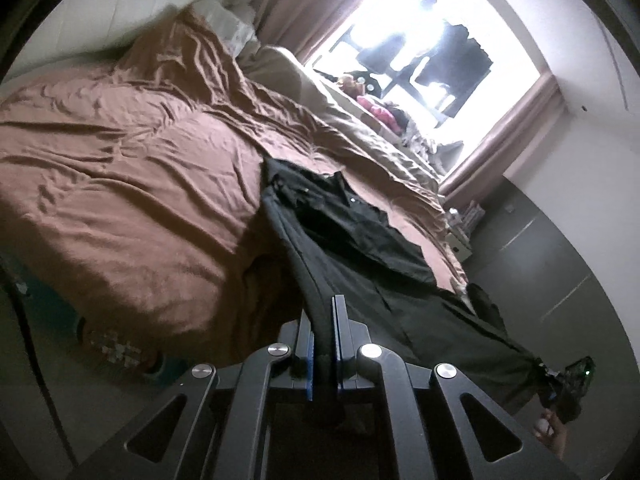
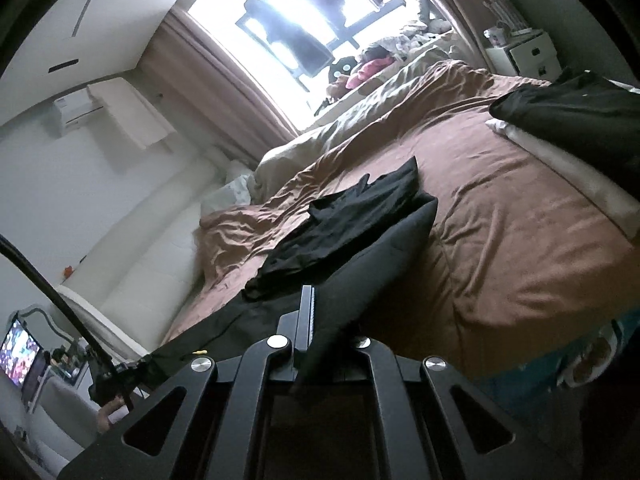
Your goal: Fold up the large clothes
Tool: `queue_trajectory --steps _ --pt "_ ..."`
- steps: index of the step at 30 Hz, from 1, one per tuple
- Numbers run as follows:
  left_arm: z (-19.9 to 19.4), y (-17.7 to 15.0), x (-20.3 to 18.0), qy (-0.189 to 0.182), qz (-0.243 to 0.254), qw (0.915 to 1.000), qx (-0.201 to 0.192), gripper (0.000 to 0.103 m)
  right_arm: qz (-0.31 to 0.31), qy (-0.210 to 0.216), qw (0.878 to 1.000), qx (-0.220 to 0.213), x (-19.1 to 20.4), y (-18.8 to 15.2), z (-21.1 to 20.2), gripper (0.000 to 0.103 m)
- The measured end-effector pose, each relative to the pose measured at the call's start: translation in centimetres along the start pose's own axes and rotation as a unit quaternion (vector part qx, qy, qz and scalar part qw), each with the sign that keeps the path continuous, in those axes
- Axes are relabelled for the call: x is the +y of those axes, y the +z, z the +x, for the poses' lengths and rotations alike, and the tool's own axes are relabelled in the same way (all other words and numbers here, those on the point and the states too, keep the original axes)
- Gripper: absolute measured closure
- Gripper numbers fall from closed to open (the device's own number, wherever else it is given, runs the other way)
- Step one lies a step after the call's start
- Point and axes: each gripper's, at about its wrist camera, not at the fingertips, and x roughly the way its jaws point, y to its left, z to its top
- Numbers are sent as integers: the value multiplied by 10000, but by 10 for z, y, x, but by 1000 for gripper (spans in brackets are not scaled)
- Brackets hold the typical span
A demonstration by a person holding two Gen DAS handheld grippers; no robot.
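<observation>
A large black garment (image 1: 360,240) lies stretched over the foot of a bed with a brown cover (image 1: 140,152). My left gripper (image 1: 326,320) is shut on one edge of the garment, which runs up from between its fingers. My right gripper (image 2: 316,308) is shut on another edge of the same garment (image 2: 352,224), and the cloth drapes over its right finger. In the left wrist view the right gripper (image 1: 568,380) shows at the lower right, holding the far corner. In the right wrist view the left gripper (image 2: 116,376) shows at the lower left.
A bright window (image 1: 420,52) with pink curtains lies beyond the bed. A beige duvet (image 2: 360,112) is bunched along the window side. Another dark garment on white cloth (image 2: 580,120) lies at the bed's right. A white nightstand (image 2: 528,52) and a lit screen (image 2: 18,348) stand nearby.
</observation>
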Motion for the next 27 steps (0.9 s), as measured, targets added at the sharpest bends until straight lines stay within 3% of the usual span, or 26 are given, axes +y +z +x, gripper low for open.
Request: queue_trajectory --steps 14,21,27 --pt "-86 -33 -24 -220 239 9989 -332 97 -269 126 9995 -140 12 -29 -73 103" --pt "-85 -35 -26 -291 234 9988 -319 96 -257 157 9995 -118 5 -26 -68 103" --pt "-77 -16 -32 -336 316 9980 -422 96 -339 176 9991 -198 10 -6 -52 103"
